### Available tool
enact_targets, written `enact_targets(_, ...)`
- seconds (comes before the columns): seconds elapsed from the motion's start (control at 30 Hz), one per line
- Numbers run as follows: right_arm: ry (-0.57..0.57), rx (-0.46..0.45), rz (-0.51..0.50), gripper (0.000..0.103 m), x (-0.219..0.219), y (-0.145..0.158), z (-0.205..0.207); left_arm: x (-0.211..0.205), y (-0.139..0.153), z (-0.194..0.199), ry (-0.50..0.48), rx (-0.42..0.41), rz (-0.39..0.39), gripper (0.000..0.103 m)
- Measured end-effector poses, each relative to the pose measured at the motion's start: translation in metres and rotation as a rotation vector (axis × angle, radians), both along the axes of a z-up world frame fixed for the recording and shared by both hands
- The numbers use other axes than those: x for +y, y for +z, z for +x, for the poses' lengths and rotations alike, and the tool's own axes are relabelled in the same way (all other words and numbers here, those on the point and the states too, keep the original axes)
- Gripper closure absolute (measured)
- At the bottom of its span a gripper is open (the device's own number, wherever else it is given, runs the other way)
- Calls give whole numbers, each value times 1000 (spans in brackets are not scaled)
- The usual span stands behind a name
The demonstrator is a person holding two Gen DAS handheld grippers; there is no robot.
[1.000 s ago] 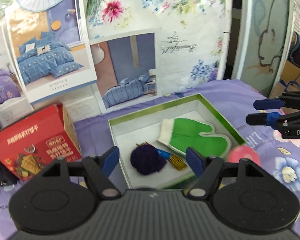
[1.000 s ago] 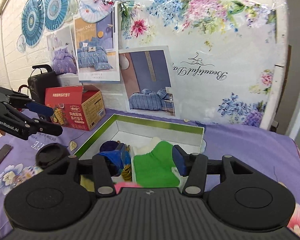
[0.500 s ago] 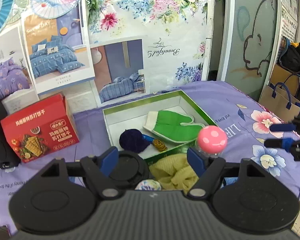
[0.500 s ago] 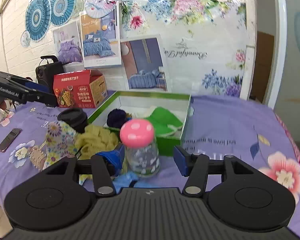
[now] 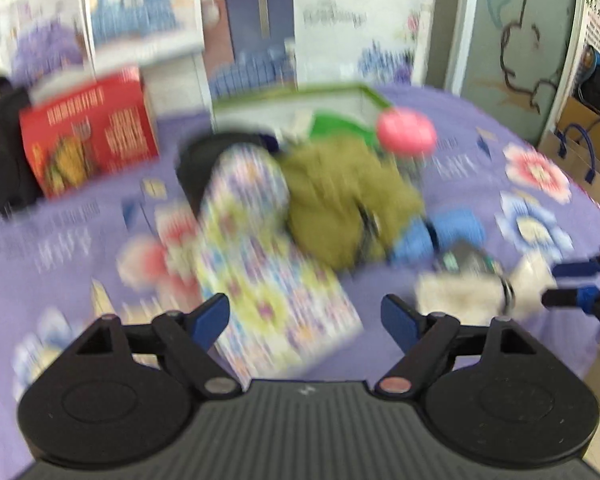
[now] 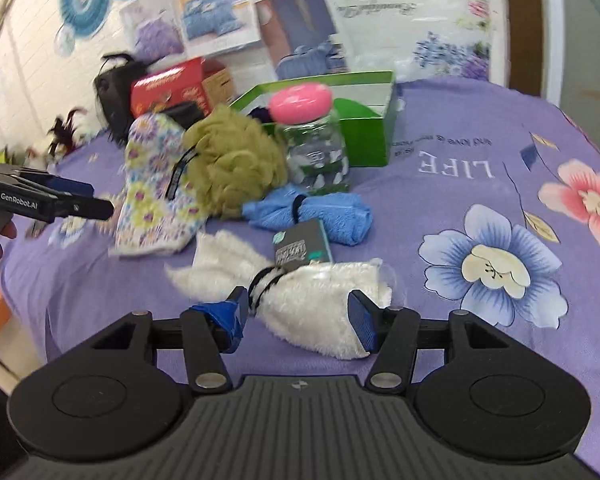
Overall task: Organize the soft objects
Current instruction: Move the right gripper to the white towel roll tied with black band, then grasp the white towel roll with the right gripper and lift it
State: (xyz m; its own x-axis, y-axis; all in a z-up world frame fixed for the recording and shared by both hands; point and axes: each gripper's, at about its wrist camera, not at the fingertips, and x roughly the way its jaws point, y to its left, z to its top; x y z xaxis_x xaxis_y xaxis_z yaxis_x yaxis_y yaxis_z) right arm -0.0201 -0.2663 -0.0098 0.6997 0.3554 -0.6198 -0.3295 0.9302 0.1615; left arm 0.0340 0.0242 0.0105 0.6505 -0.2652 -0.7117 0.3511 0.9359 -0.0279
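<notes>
Soft things lie in a heap on the purple flowered bedspread: a floral mitt point(image 6: 152, 184), an olive knitted piece point(image 6: 236, 160), a blue cloth point(image 6: 320, 212) and a white fluffy cloth point(image 6: 312, 292). My right gripper point(image 6: 300, 316) is open, its fingers on either side of the white fluffy cloth. My left gripper point(image 5: 306, 320) is open and holds nothing, hanging over the near end of the floral mitt point(image 5: 260, 260). The left wrist view is blurred. The green box point(image 6: 364, 136) stands behind the heap with a green mitt inside.
A glass jar with a pink lid point(image 6: 312, 140) stands in front of the green box. A small dark card point(image 6: 300, 246) rests on the white cloth. A red carton point(image 6: 168, 84) and a black speaker point(image 6: 112, 80) stand at the back left.
Both grippers have pulled back and down from the green box toward the near edge. The heap of soft things and the white fluffy cloth have come into view. The right gripper now straddles that cloth.
</notes>
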Motion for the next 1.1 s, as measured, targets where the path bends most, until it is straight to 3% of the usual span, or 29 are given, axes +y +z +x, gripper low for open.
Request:
enact_targets(0.13, 189, -68, -133, 63, 6, 10, 2, -1, -19, -11, -30, 98, -34, 20)
enact_targets(0.23, 314, -77, -211, 62, 9, 15, 14, -19, -18, -11, -116, 77, -7, 19)
enact_targets(0.33, 464, -65, -306, 62, 14, 15, 24, -49, -17, -9, -267, 30, 60, 18)
enact_targets(0.47, 629, -50, -443, 62, 23, 11, 32, -90, -21, -4, -550, -8, 138, 17)
enact_targets(0.57, 678, -39, -479, 62, 27, 9, 40, -117, -29, 6, -666, -45, 211, 17)
enact_targets(0.63, 693, -17, -497, 62, 30, 2, 45, -129, -35, 16, -721, -24, 222, 17)
enact_targets(0.77, 695, -12, -545, 61, 32, -20, 42, -141, -53, 36, -755, 52, 228, 17)
enact_targets(0.83, 676, -25, -500, 62, 29, -25, 40, -143, -64, 42, -752, 81, 248, 17)
enact_targets(0.93, 580, 24, -406, 71, 25, -25, 44, -140, -74, 47, -727, 130, 228, 29)
enact_targets(0.97, 567, 26, -406, 74, 26, -24, 42, -136, -72, 49, -718, 157, 184, 50)
enact_targets(1.0, 553, 26, -407, 76, 27, -22, 39, -133, -70, 50, -707, 174, 150, 63)
enact_targets(1.1, 519, 31, -385, 79, 27, -11, 34, -125, -60, 46, -673, 158, 108, 69)
